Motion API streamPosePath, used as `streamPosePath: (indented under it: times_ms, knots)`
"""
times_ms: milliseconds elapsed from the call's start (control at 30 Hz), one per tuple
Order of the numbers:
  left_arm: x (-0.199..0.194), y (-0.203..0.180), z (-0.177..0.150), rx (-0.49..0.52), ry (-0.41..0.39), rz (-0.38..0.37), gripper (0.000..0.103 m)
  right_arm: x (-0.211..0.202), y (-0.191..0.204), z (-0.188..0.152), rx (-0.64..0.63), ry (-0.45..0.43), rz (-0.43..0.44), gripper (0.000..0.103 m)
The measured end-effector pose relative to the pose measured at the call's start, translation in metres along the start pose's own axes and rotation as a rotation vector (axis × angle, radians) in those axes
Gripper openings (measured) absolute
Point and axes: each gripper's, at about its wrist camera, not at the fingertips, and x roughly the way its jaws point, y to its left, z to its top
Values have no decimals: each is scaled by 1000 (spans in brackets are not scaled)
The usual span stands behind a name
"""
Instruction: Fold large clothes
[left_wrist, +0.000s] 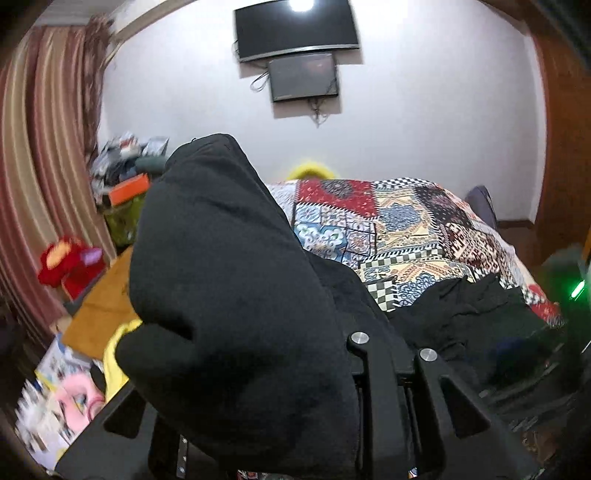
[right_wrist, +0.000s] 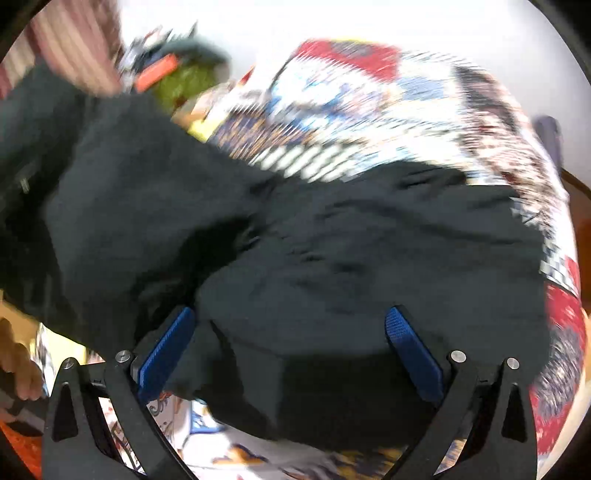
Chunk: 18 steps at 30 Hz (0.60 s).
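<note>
A black garment (left_wrist: 236, 280) is clamped in the left gripper (left_wrist: 384, 369), whose jaws are closed on a bunched fold raised above the bed's left edge. The rest of the garment is spread across the patchwork bedspread (left_wrist: 388, 225) toward the bed's near edge. The right gripper (right_wrist: 290, 347) is held wide open over that cloth, nothing being gripped.

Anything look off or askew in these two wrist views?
Nothing damaged or spilled. The black garment hangs bunched over the left gripper, hiding its fingertips, and lies rumpled on the patchwork bedspread. Right wrist view is motion-blurred.
</note>
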Motion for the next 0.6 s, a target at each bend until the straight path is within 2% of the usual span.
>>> streamPosePath:
  times_ms: [133, 200, 267, 333, 400, 533, 600]
  knots:
    - [-7, -27, 11, 71, -28, -8, 23, -27, -48, -14, 91, -50, -99, 103]
    - [-9, -45, 19, 103, -44, -25, 23, -26, -73, -25, 122, -39, -157, 103]
    - [-12, -67, 29, 137, -58, -53, 23, -12, -86, -35, 132, 12, -188, 103]
    - [-14, -91, 38, 160, -62, -101, 23, 2, -87, -40, 128, 45, -184, 103]
    - [-13, -115, 43, 182, -51, -149, 23, 8, -91, -44, 151, 49, -139, 103]
    - [-3, -176, 43, 269, 13, -242, 23, -17, -114, -46, 224, 27, -29, 103]
    - [3, -197, 35, 294, 63, -294, 23, -34, -131, -56, 289, -8, -18, 103]
